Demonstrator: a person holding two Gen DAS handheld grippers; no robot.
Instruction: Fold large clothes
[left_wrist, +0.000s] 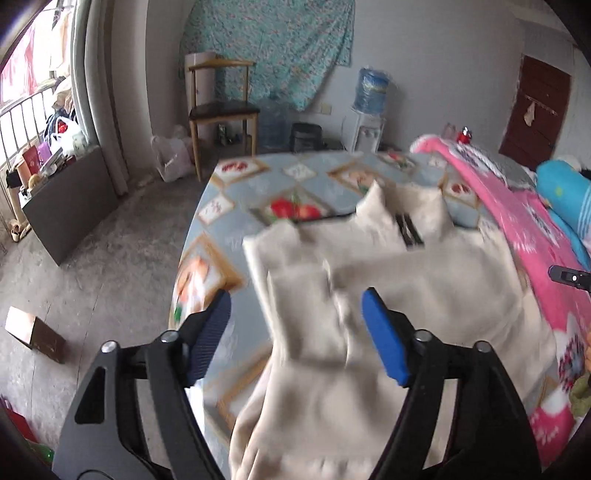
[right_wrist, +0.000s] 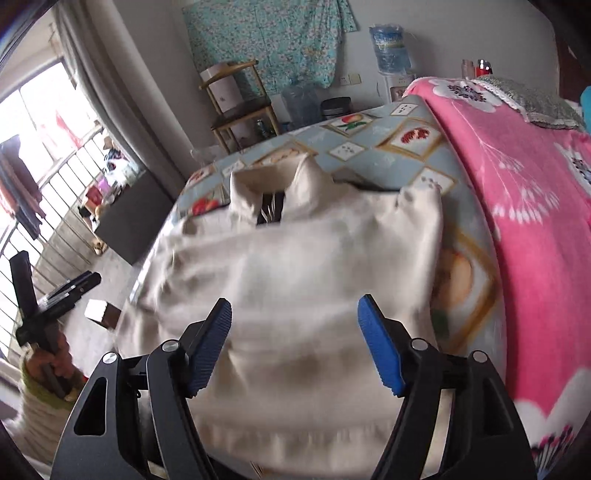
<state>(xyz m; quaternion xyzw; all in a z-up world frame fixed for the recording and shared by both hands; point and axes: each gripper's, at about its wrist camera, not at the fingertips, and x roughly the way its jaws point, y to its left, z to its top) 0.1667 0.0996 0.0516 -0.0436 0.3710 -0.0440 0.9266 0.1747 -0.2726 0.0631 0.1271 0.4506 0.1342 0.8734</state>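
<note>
A large cream collared garment (left_wrist: 388, 280) lies spread on the bed, collar at the far end, its near part hanging over the bed's edge. It also fills the middle of the right wrist view (right_wrist: 295, 266). My left gripper (left_wrist: 297, 306) is open and empty, hovering above the garment's left side, where a sleeve is folded in. My right gripper (right_wrist: 294, 310) is open and empty above the garment's lower middle. The left gripper also shows at the left edge of the right wrist view (right_wrist: 70, 286), and the right gripper's tip at the right edge of the left wrist view (left_wrist: 570, 277).
The bed has a light blue fruit-print sheet (left_wrist: 236, 206) and a pink floral blanket (right_wrist: 528, 206) along its right side. A wooden chair (left_wrist: 221, 110), water bottles (left_wrist: 371, 90) and a dispenser stand by the far wall. A cardboard box (left_wrist: 35, 334) lies on the concrete floor at left.
</note>
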